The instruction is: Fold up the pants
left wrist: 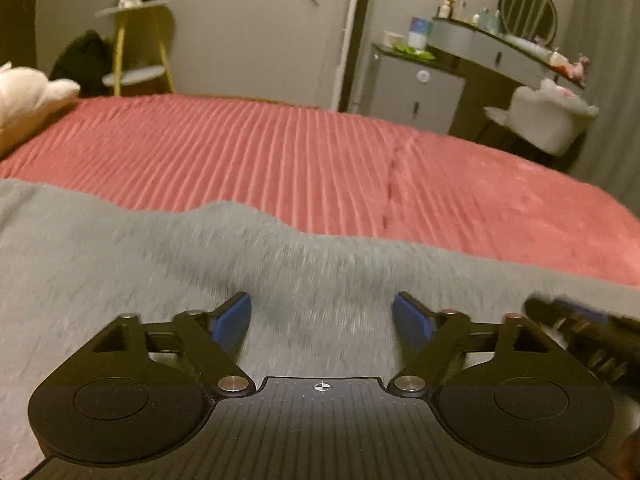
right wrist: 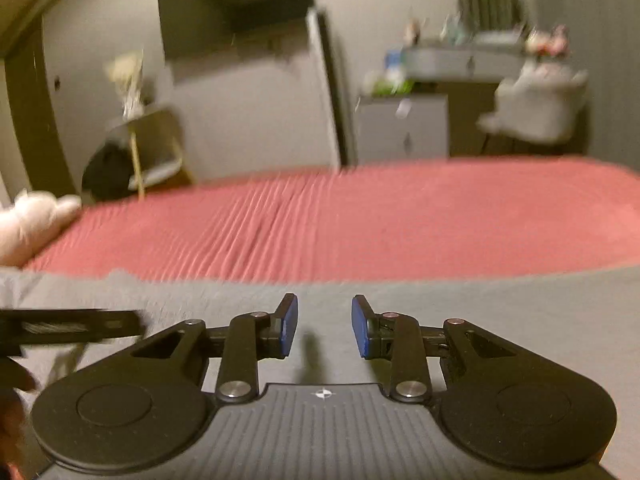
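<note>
Pants lie spread as a flat grey sheet of cloth across the near part of the bed, on top of the ribbed red bedspread. Their far edge runs wavy from side to side, with a low hump near the middle, so the cloth is not yet smoothed out. Which end is the waist and which the legs cannot be told, since only plain grey fabric shows.

The left gripper hovers low over the grey cloth with its blue pads standing wide apart and nothing between them. The right gripper hangs over the same cloth, its jaws parted by a narrower gap, also with nothing in it; a thin shadow falls on the fabric below that gap. Neither tool presses on the pants as far as the views show. Each gripper appears at the edge of the other's view, so the two sit close side by side, probably because a fold needs two matched grips along one edge.

Both views are smeared, the right more so. My reading is that the hands are between grips, jaws empty, positioned to take hold of the cloth for a fold.

A soft white toy rests at the left end of the bed, well away from the pants. A dresser with a round mirror stands by the far wall.
</note>
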`<state>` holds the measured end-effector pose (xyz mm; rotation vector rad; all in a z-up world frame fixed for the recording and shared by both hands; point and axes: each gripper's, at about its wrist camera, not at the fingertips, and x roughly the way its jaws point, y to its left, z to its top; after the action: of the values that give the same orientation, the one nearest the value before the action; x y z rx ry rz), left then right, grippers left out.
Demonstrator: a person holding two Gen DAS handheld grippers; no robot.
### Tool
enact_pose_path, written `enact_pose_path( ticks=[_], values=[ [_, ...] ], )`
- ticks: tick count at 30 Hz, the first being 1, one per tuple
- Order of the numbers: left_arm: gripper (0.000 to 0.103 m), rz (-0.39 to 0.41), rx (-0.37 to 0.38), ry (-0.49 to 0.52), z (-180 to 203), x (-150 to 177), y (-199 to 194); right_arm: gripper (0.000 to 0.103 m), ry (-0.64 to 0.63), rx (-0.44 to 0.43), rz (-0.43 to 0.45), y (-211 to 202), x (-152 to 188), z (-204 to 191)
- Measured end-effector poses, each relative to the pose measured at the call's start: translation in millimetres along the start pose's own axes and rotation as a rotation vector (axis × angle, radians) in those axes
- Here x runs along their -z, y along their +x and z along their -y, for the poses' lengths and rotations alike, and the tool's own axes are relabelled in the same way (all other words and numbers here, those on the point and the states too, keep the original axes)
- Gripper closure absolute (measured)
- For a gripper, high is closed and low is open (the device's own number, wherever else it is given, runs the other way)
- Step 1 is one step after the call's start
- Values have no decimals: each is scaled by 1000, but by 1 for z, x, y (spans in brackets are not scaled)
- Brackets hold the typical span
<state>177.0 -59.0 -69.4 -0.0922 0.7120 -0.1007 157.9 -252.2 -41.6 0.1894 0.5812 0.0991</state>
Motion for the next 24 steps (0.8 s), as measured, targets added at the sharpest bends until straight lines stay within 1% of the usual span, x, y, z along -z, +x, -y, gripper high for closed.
enact_pose_path(
  ticks=[1,2,4,5,6,7,8,9,10,11,12,13,14,15,16,17,18,19,20,21,22,23,24],
  values=[
    [8,14,-16,40,2,2,7,74,-12,11,-44,18,3,-3],
    [6,26,-31,87,5,6,5,74,-51,37,-62,29,8,-3],
    [4,71,-50,181,5,10,8,68,-174,53,-10,30,18,0],
    [3,82,-46,191,-1,13,7,66,-197,62,-5,28,18,6],
    [3,84,-29,180,-6,11,7,66,-197,76,1,26,19,15],
    [3,83,-21,158,-15,7,8,66,-185,124,0,25,18,32],
    [3,88,-39,142,-21,3,10,66,-163,148,-3,24,13,45],
    [2,92,-62,128,-34,0,11,66,-112,156,-2,19,12,65],
    [2,97,-79,112,-48,-2,11,66,-57,199,-1,14,10,91],
    [2,97,-100,92,-61,-5,12,66,-52,246,3,11,8,109],
    [0,91,-111,65,-77,-6,11,65,-72,321,10,6,10,126],
    [0,87,-91,27,-96,-9,11,61,-88,399,11,4,16,146],
    [0,85,-100,3,-110,-11,11,51,-59,419,16,-4,19,165],
    [0,85,-166,-4,-121,-12,9,51,15,417,22,-11,23,192],
    [0,78,-250,-8,-132,-15,11,52,117,412,24,-20,23,220],
    [0,66,-324,-28,-149,-18,12,55,165,404,35,-27,21,237],
    [0,54,-352,-65,-161,-20,13,52,178,454,28,-33,19,250],
    [0,44,-379,-98,-174,-23,12,51,160,565,5,-34,19,256],
    [0,46,-427,-86,-180,-27,9,51,156,612,0,-37,20,263],
    [7,51,-494,-42,-178,-29,4,51,185,630,5,-41,20,269],
    [15,63,-523,14,-167,-31,0,51,206,675,0,-43,18,266],
    [14,80,-481,72,-153,-29,-10,51,195,711,-10,-44,18,257],
    [13,92,-403,107,-140,-26,-21,50,169,721,-6,-45,16,241]
  ],
)
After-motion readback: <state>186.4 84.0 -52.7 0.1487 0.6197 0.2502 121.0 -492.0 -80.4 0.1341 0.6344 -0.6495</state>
